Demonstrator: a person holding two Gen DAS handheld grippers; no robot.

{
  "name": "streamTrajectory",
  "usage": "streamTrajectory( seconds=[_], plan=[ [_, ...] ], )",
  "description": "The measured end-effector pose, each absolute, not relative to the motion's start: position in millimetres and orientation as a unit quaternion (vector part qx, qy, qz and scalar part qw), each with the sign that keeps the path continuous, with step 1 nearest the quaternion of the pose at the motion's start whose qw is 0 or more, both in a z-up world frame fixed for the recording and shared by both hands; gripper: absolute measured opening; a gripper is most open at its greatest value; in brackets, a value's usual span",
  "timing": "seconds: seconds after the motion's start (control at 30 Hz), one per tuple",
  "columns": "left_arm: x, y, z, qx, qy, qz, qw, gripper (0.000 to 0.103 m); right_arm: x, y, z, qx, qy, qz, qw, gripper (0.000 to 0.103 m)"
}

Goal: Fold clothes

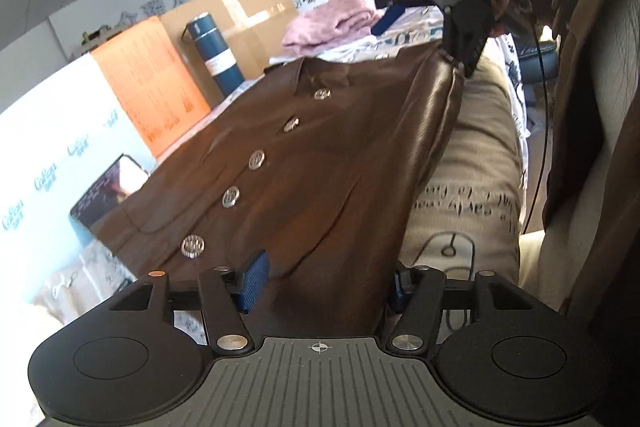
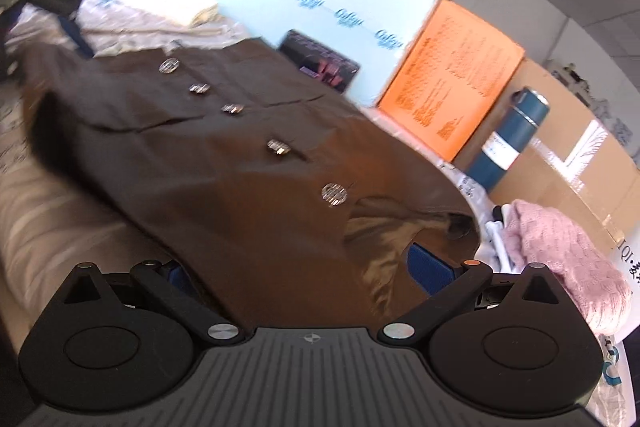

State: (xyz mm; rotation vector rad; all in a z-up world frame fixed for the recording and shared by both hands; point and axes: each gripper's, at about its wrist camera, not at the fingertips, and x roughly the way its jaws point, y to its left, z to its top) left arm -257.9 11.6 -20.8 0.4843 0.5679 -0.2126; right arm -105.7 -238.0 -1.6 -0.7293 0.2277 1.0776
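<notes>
A brown buttoned jacket [image 1: 304, 163] lies spread on a printed sheet, silver buttons [image 1: 256, 159] in a row down its front. My left gripper [image 1: 324, 283] stands at the hem end; the brown cloth fills the gap between its blue pads [image 1: 253, 277]. My right gripper [image 1: 466, 39] shows at the far shoulder, shut on the jacket's edge. In the right wrist view the jacket [image 2: 224, 163] runs away from the collar end, and its cloth lies between the right gripper's [image 2: 304, 275] blue pads [image 2: 430, 273].
A folded pink knit [image 1: 336, 19] lies beyond the collar, also in the right wrist view [image 2: 560, 251]. A blue flask [image 1: 214, 51], an orange box [image 1: 148, 79], a cardboard box [image 1: 248, 15] and a phone [image 1: 108, 187] stand along the far side. A person's torso [image 1: 596, 107] is at right.
</notes>
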Motion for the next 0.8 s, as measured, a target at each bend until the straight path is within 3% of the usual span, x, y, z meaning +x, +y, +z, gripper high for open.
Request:
streamTrajectory(
  seconds=[0.03,0.1,0.2,0.27,0.4,0.43,0.47,0.5,0.63,0.8],
  plan=[
    [-259,13,-23,0.233,0.274,-0.097,0.928,0.058,-105,-237,-2,-0.339,0.099,0.497,0.793,0.103],
    [-261,18,-23,0.228,0.263,-0.09,0.933,0.035,-106,-235,-7,-0.357,0.083,0.487,0.793,0.102],
    [-263,26,-19,0.211,0.247,-0.095,0.941,0.026,-117,-234,-15,-0.422,0.065,0.468,0.774,0.084],
    [-263,29,-16,0.206,0.233,-0.093,0.946,0.026,-128,-236,-14,-0.438,0.048,0.469,0.766,0.063],
    [-264,37,-10,0.185,0.2,-0.082,0.959,0.024,-144,-240,-11,-0.449,0.015,0.469,0.76,0.052],
    [-264,38,-10,0.181,0.196,-0.082,0.96,0.023,-147,-241,-10,-0.449,0.012,0.472,0.758,0.038],
    [-265,38,-10,0.18,0.192,-0.083,0.961,0.019,-148,-241,-10,-0.445,0.018,0.481,0.755,0.017],
    [-266,38,-9,0.179,0.193,-0.087,0.961,0.016,-148,-241,-9,-0.44,0.028,0.493,0.75,0.009],
    [-282,36,-5,0.169,0.2,-0.105,0.959,0.011,-159,-244,-5,-0.439,0.067,0.529,0.724,0.003],
    [-291,39,4,0.158,0.169,-0.09,0.969,0.011,-171,-252,13,-0.421,0.043,0.54,0.727,0.003]
  ],
)
